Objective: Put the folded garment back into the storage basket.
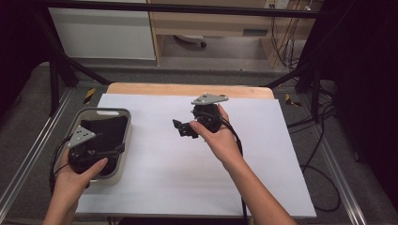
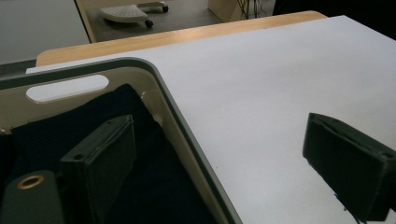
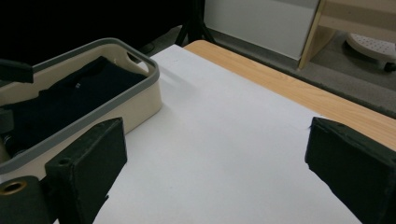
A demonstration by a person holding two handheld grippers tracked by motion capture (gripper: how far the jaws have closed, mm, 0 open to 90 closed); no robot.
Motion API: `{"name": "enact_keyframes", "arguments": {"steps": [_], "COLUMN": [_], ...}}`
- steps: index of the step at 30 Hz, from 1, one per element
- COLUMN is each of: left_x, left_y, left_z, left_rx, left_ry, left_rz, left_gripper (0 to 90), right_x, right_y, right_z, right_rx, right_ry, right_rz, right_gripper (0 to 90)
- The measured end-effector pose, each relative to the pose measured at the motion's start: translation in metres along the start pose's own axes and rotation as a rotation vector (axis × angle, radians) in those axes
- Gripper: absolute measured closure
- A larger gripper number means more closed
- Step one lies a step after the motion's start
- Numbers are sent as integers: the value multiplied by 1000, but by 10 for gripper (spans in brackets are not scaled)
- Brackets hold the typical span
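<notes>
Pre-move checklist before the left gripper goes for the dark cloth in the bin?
1. Left gripper open: ok, jaws stand wide apart.
2. Left gripper lined up on the cloth: not ok, one jaw sits over the folded dark fabric, the other outside, over the white table sheet, straddling the bin wall.
3. Beige plastic bin with grey rim on the table: ok, at the left edge of the sheet.
4. Fabric free of the jaws: ok, nothing gripped.
5. Right gripper out of the way: ok, open above mid-table, apart from the bin.
6. Fabric snagged in the bin: cannot tell.
</notes>
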State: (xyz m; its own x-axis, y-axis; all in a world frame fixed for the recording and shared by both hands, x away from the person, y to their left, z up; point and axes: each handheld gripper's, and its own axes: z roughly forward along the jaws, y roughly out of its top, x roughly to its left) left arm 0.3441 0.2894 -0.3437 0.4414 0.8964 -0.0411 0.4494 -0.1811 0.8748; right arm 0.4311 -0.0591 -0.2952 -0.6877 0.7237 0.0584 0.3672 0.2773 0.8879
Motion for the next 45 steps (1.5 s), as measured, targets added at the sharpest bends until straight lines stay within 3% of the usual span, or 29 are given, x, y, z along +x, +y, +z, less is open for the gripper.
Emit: {"name": "enact_keyframes", "arguments": {"steps": [6, 9, 28, 45], "left_x": [6, 7, 6, 5], "left_y": [-2, -3, -6, -9], "left_z": [-4, -4, -10, -16], "left_rx": [-7, -12, -6, -8], "left_ry": [49, 40, 39, 36], "left_rz": [-23, -40, -17, -13], "left_gripper": [97, 84, 69, 71], "right_x": [-17, -24, -68, -90], "right_y": [0, -4, -22, -35], "right_z": [-14, -18, -60, -85], "right_rx": [-24, -16, -60, -83], "right_ry": [-22, -50, -105, -152], "right_rz": [10, 6, 68, 92], "right_gripper": [54, 54, 54, 58]}}
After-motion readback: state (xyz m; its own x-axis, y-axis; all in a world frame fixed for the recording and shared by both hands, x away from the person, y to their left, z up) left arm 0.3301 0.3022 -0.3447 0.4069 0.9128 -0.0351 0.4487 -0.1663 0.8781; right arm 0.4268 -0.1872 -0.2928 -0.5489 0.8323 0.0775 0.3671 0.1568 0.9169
